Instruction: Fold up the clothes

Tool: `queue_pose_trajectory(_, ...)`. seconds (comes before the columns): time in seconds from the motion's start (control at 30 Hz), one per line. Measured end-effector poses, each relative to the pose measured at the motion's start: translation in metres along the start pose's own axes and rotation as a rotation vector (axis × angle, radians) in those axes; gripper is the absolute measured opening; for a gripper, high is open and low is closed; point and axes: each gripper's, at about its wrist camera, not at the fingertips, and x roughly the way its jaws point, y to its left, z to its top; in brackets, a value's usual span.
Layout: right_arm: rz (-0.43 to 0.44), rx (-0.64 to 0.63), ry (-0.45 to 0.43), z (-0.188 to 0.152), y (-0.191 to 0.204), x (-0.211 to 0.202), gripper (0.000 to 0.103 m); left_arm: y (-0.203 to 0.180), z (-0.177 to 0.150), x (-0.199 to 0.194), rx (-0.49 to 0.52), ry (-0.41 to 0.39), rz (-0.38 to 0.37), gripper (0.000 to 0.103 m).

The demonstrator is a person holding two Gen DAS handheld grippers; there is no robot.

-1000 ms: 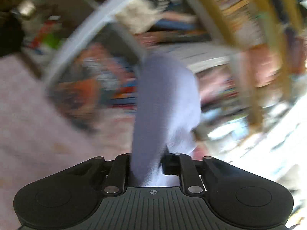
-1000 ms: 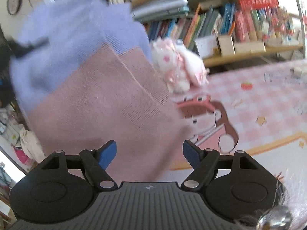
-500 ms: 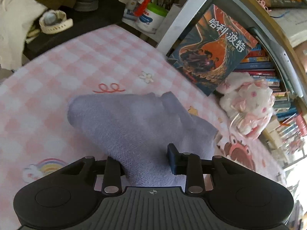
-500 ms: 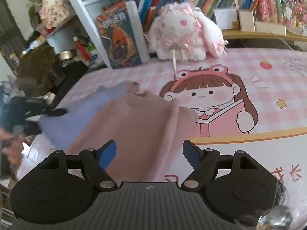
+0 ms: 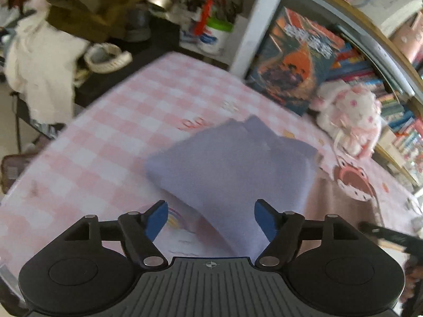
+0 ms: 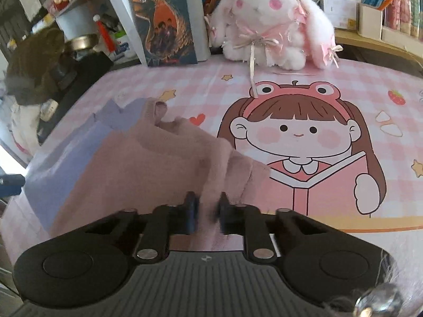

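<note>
One garment lies on the table, a knit piece in two colours: a lavender part [image 5: 238, 169] and a dusty pink part [image 6: 148, 174]. In the right wrist view the lavender part sits at about nine o'clock of the pink one, and the whole garment covers the near left of the pink checked tablecloth [image 6: 290, 79].

Two grippers are in play. The left gripper [image 5: 211, 218] stands wide, its two blue pads [image 5: 156, 219] well apart and gripping nothing; the lavender cloth lies on the table below the gap and runs off toward twelve o'clock. The right gripper [image 6: 205, 212] is narrowed to a slim gap, its two fingers pressing from either side on a raised ridge of the pink cloth.

On the tablecloth one printed cartoon girl [image 6: 298, 132] in a frog hat sits at three o'clock of the garment. Beyond it, at twelve to one o'clock, rests one white and pink plush rabbit [image 6: 269, 18]. One dark-covered book [image 6: 164, 18] stands upright at eleven o'clock, just beside a white shelf post [image 5: 253, 21].
</note>
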Motion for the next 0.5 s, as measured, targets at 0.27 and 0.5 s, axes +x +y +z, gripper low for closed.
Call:
queue_pose_trajectory(0.27, -0.009, -0.113, -0.468, 0.050, 0.001, -0.107, 0.006, 0.004, 0.025, -0.012, -0.017, -0.132, -0.044, 0.074)
queue_pose_trajectory(0.5, 0.435, -0.394, -0.033, -0.028, 0.008, -0.163, 0.006, -0.026, 0.039, -0.002, 0.081, -0.172, -0.180, 0.074)
